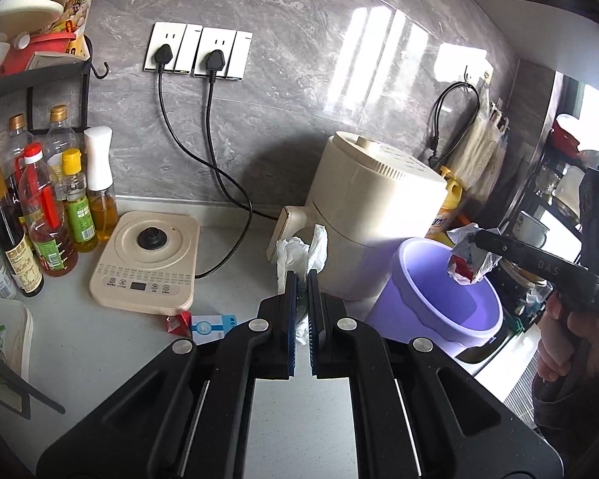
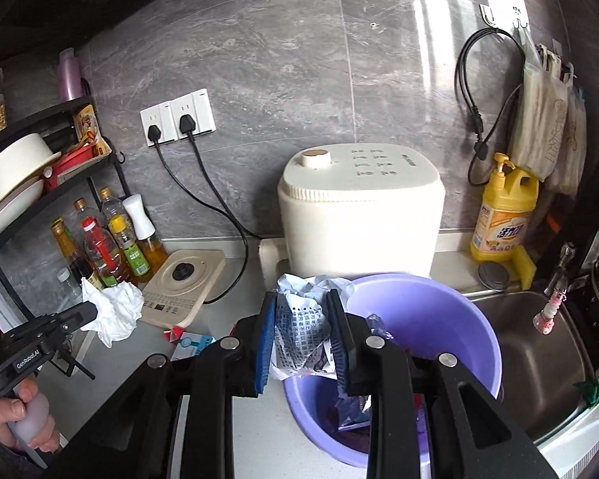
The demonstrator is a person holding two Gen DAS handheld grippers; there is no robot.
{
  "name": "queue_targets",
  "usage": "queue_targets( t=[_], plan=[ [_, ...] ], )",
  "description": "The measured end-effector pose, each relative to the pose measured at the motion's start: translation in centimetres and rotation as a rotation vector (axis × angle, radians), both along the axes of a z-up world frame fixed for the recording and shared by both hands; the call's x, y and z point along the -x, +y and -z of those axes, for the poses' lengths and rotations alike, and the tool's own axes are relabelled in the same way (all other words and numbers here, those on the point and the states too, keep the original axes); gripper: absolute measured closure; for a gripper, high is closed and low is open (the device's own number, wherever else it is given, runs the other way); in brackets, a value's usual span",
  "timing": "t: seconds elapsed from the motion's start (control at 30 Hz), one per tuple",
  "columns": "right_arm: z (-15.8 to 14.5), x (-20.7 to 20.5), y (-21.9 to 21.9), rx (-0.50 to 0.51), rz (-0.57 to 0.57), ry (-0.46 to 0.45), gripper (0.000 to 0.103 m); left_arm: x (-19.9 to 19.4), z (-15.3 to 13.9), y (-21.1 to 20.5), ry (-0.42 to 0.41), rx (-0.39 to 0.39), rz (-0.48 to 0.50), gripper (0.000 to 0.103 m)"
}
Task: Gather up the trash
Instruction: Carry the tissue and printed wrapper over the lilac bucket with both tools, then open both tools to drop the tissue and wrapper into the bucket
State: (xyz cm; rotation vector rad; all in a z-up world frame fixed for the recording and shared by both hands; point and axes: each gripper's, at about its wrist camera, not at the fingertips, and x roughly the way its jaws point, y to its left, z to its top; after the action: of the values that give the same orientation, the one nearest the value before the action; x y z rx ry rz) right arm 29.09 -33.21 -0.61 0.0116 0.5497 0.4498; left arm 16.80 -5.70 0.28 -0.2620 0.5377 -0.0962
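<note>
Left to right: bottles on the counter; left tongs clamped on a white tissue, off the counter; right tongs gripping a crumpled printed wrapper above the purple bin; sink.

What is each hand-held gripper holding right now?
Left hand-held gripper: closed on a white tissue.
Right hand-held gripper: closed on a crumpled wrapper, above the purple bucket.
</note>
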Motion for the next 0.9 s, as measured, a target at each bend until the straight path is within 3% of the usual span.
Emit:
queue_targets(
  t=[0.27, 0.4, 0.53, 0.9],
  plan=[
    [1.4, -2.1, -4.0, 0.011, 0.039, 0.028, 0.074, -1.2, 0.3, -3.3, -0.014, 0.014, 0.002, 0.097],
    [2.4, -2.7, -5.0, 0.021, 0.027, 0.031, 0.051, -1.8, 0.4, -5.3, -0.02, 0.022, 0.003, 0.097],
    [2.3, -2.6, -6.2, 0.03, -0.002, 0.002, 0.038, -2.8, 0.1, -7.6, -0.034, 0.011, 0.025, 0.097],
    [1.7, -1.6, -12.6, -0.009, 0.068, -0.027, 0.031, -6.6, -1.4, -14.6, -0.071, -0.006, 0.171, 0.097]
  ],
)
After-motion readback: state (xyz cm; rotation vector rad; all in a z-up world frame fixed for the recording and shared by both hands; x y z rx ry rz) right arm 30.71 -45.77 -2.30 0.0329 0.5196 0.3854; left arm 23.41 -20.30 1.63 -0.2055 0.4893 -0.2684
